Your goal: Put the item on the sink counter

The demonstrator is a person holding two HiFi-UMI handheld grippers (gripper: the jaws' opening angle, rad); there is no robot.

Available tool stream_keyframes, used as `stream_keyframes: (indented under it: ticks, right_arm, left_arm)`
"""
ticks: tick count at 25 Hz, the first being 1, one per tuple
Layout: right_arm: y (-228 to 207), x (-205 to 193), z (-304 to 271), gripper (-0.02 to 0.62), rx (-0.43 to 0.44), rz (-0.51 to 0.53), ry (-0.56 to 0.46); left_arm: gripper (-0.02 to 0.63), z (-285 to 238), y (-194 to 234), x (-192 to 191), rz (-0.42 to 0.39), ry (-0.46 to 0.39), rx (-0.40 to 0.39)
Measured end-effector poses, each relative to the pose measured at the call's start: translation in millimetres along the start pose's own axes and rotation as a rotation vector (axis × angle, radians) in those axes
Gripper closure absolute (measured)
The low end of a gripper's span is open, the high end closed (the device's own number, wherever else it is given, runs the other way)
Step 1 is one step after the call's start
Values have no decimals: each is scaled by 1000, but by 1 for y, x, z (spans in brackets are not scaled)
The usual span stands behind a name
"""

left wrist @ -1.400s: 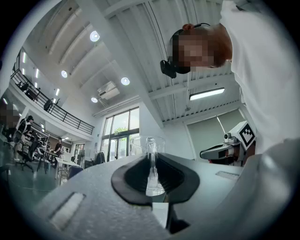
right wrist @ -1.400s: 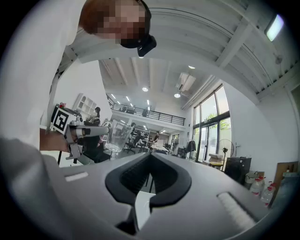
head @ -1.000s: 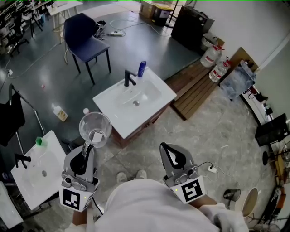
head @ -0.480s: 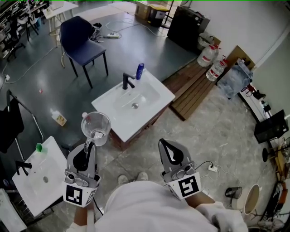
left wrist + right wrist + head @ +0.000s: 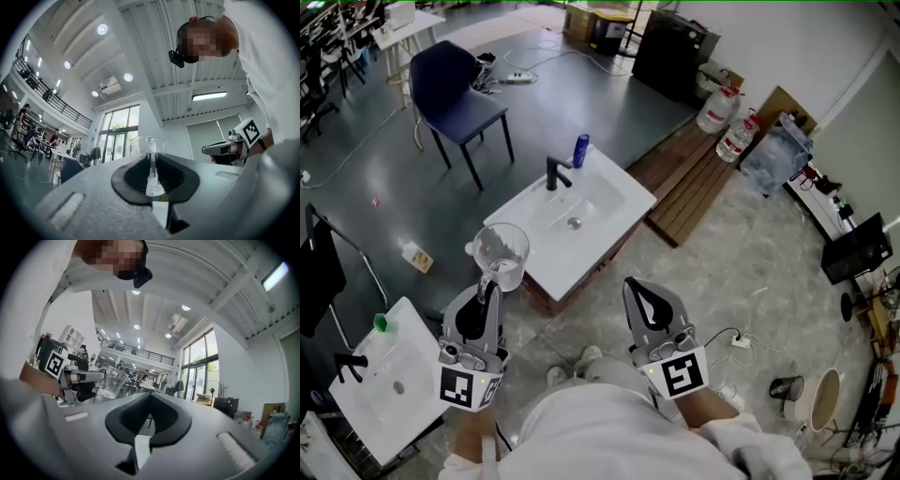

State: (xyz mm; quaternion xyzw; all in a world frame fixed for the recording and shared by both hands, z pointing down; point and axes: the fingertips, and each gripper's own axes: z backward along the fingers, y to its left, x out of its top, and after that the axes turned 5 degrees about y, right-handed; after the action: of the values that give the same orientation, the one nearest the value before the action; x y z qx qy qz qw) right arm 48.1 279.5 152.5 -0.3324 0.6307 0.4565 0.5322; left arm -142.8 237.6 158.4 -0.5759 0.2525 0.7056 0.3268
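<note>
A clear drinking glass (image 5: 502,255) hangs over the floor, just short of the near left corner of the white sink counter (image 5: 605,211). My left gripper (image 5: 490,285) is shut on its rim, and the glass wall (image 5: 151,161) stands pinched between the black pads in the left gripper view. My right gripper (image 5: 637,289) is shut and empty, held over the floor to the right of the left one. In the right gripper view its jaws (image 5: 150,399) meet with nothing between them, and the glass (image 5: 112,380) shows at the left. A black faucet (image 5: 553,173) and a blue bottle (image 5: 579,150) stand at the counter's far edge.
A second white sink (image 5: 370,384) stands at the lower left. A blue chair (image 5: 450,89) is beyond the counter. A wooden pallet (image 5: 703,178) with large water bottles (image 5: 722,111) lies to the right. Cables and a socket (image 5: 739,343) lie on the floor.
Both grippers and the held glass have kept their places relative to each other. The head view has shifted, so the sink counter sits slightly further left and up.
</note>
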Motion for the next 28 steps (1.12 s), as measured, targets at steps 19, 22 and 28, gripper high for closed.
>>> stream_keyframes:
  ticks: [19,22,28]
  right_arm:
    - [-100,-54,-104,591,83,-40,-15]
    - [-117,-67,-126,591,116,-48,-14]
    - [-135,-97,-169,591,167,-56,-1]
  left_arm:
    - [588,-124,29,-66,-3,61,74]
    - [588,-150,36,-79,-16,70,95]
    - [588,-186,52,-114,-14,85,131]
